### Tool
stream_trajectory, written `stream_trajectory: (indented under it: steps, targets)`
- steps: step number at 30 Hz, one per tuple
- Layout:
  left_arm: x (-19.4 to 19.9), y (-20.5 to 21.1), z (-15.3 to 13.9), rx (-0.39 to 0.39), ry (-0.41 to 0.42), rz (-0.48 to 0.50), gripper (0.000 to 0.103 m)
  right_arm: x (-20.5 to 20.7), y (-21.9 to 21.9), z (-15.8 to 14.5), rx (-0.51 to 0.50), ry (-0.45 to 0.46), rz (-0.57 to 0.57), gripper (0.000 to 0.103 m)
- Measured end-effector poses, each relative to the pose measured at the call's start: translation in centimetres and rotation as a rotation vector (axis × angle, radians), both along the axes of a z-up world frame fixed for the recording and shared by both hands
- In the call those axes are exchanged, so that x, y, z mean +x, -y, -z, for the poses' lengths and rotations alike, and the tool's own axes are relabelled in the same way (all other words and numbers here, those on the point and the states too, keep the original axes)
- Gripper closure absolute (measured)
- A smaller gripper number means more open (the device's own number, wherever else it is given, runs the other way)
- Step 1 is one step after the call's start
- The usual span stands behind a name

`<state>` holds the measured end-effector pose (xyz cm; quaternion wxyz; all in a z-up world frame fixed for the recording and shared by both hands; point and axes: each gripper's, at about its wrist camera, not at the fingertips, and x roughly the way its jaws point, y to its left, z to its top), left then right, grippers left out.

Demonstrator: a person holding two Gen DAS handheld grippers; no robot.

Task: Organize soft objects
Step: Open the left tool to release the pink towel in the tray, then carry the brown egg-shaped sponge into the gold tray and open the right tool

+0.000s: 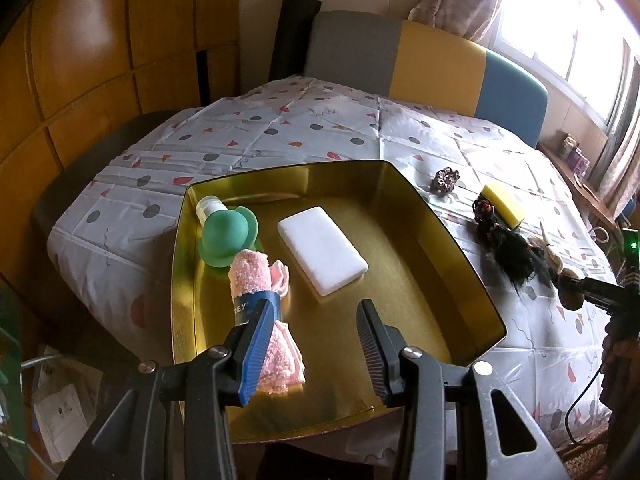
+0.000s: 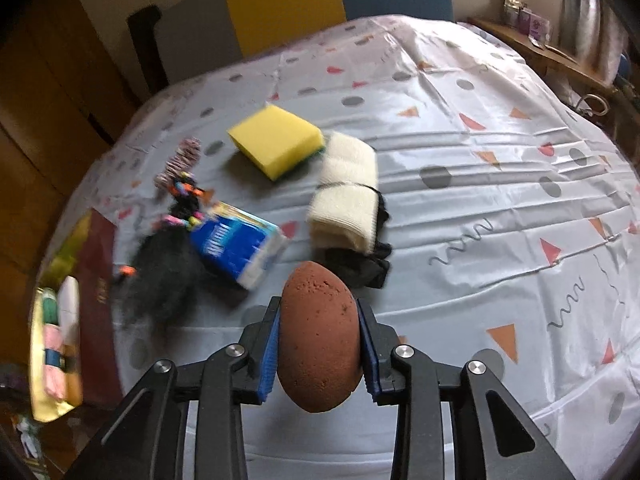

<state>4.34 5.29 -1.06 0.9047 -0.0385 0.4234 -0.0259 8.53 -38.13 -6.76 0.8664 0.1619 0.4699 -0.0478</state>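
My right gripper (image 2: 318, 344) is clamped on a brown egg-shaped sponge (image 2: 318, 336), both pads pressing its sides, sponge upright between them and lifted off the tablecloth (image 2: 480, 200). My left gripper (image 1: 316, 344) hangs over the near end of the gold tray (image 1: 460, 248), jaws apart, nothing gripped. Its left finger (image 1: 256, 352) overlaps the rolled pink towel (image 1: 256, 280) in view; can't tell if it touches.

In the tray: pink towel with a dark blue band along the left side, a green round silicone piece (image 1: 224, 236) with a pale cap (image 1: 209, 206) just behind it at the far left corner, and a white rectangular sponge block (image 1: 322, 250) lying flat mid-tray, apart from the towel.

On the tablecloth, right of the tray in the left wrist view: a small brown scrunchie (image 1: 446, 178), a yellow sponge (image 1: 502, 204), a black fuzzy piece with coloured beads (image 1: 508, 248). The right wrist view is blurred but shows the yellow sponge (image 2: 276, 140) with a green edge, a cream folded cloth (image 2: 348, 200) tied by a black band just right of it and resting partly on a black fabric item (image 2: 368, 264), a blue tissue pack (image 2: 240, 244) beside the black fuzzy piece (image 2: 160, 280), and a striped scrunchie (image 2: 182, 160) behind it. The tray (image 2: 56, 320) sits at the far left edge of that view.

A grey, yellow and blue chair back (image 1: 432, 60) stands beyond the table.
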Motion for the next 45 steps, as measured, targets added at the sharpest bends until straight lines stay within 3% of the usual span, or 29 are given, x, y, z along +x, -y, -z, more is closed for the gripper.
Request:
stream_trajectory:
  steps: [6,11,15,22,28,34,37,42,45]
  targets:
    - [0.0,-0.6,0.2,-0.014,-0.003,-0.013,0.060,-0.5,-3.9,-3.2,0.009,0.083,-0.086,0.068]
    - [0.0,-1.1,0.3,-0.020,-0.006,-0.026,0.060,-0.1,-10.0,-6.1,0.009,0.141,-0.246,0.068]
    - [-0.1,-1.6,0.4,-0.023,-0.008,-0.035,0.060,0.3,-14.8,-6.7,0.038,0.139,-0.369,0.067]
    - [-0.1,-3.5,0.5,-0.046,-0.006,-0.083,0.060,0.9,-23.8,-4.9,0.104,0.066,-0.570,0.067]
    - [-0.1,-6.2,0.3,-0.056,0.003,-0.153,0.060,1.7,-30.3,-1.6,0.092,-0.039,-0.690,0.067]
    - [-0.4,-8.1,0.7,-0.059,-0.007,-0.199,0.060,3.2,-35.0,2.4,0.081,-0.148,-0.708,0.065]
    - [-0.5,-8.6,0.9,-0.057,-0.010,-0.208,0.060,3.4,-36.5,3.2,0.096,-0.157,-0.711,0.059]
    - [-0.6,-8.6,1.0,-0.053,-0.014,-0.208,0.060,3.4,-37.1,2.5,0.103,-0.120,-0.715,0.055]
    - [-0.6,-8.2,1.0,-0.052,-0.015,-0.198,0.060,3.2,-36.5,1.6,0.097,-0.096,-0.712,0.045]
